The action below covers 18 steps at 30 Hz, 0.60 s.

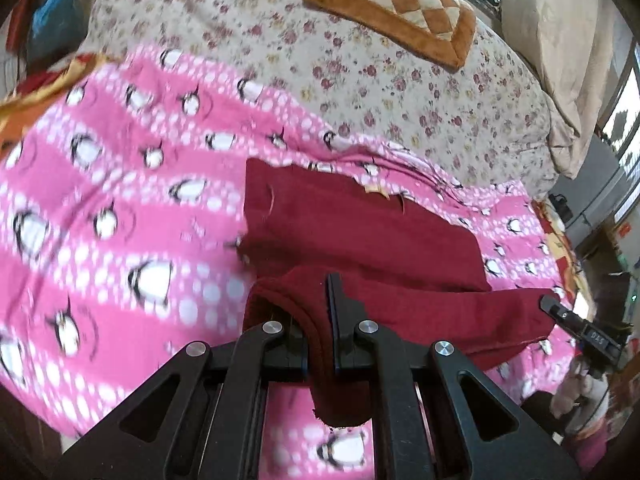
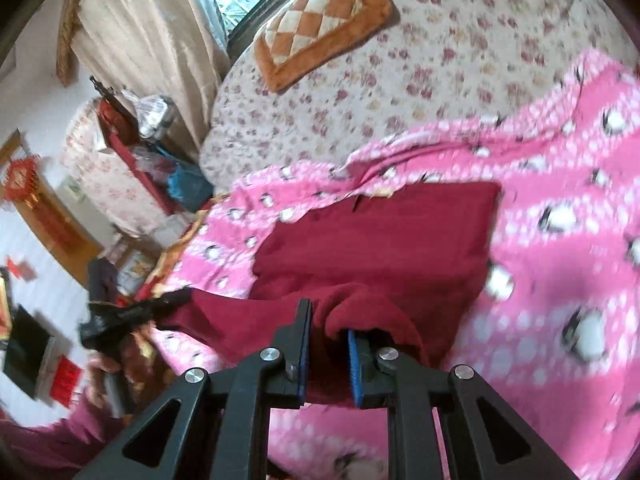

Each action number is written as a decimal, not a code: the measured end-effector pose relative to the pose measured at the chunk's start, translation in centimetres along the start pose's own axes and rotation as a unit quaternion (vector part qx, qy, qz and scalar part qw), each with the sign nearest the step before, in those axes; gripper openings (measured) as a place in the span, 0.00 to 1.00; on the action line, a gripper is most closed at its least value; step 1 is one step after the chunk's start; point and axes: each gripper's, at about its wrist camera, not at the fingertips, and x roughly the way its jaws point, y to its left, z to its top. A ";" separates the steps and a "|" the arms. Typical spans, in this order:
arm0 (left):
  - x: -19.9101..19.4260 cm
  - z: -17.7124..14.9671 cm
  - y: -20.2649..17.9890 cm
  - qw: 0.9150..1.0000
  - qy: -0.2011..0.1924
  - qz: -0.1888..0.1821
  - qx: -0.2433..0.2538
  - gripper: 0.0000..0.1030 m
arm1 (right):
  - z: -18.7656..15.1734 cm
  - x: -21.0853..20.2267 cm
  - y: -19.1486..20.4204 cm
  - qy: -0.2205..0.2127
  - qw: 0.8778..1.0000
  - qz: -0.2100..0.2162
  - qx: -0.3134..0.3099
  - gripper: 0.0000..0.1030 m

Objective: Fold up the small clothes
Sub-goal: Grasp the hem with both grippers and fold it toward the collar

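Observation:
A dark red garment (image 1: 360, 232) lies on a pink penguin-print blanket (image 1: 120, 200) on the bed. My left gripper (image 1: 320, 320) is shut on the garment's near edge, which is bunched between its fingers and lifted. My right gripper (image 2: 328, 336) is shut on the other near corner of the garment (image 2: 380, 240), cloth bunched between its blue pads (image 2: 352, 360). Each gripper shows in the other's view: the right one at the right edge of the left wrist view (image 1: 560, 312), the left one at the left of the right wrist view (image 2: 160, 304). The lifted edge is stretched between them.
A floral bedsheet (image 1: 360, 80) covers the far part of the bed, with an orange checked cushion (image 1: 400, 4) near the window. Beige curtains (image 2: 152, 32) hang beside it. A cluttered chair and shelf (image 2: 132, 148) stand next to the bed.

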 end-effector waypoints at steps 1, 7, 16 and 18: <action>0.5 0.5 -0.2 1.000 -0.001 0.003 0.005 0.06 | 0.4 0.4 -0.1 0.000 1.000 -0.005 -0.001 0.14; 2.9 3.3 -1.0 1.000 -0.009 0.016 0.011 0.06 | 2.9 2.5 -0.9 -0.003 0.998 -0.055 -0.021 0.14; 7.7 6.3 -0.7 0.999 0.003 0.039 0.004 0.06 | 6.7 6.4 -3.5 -0.004 0.997 -0.076 -0.002 0.14; 9.3 6.9 -0.4 0.999 0.011 0.045 0.001 0.06 | 7.5 7.5 -4.1 0.000 0.997 -0.079 0.002 0.14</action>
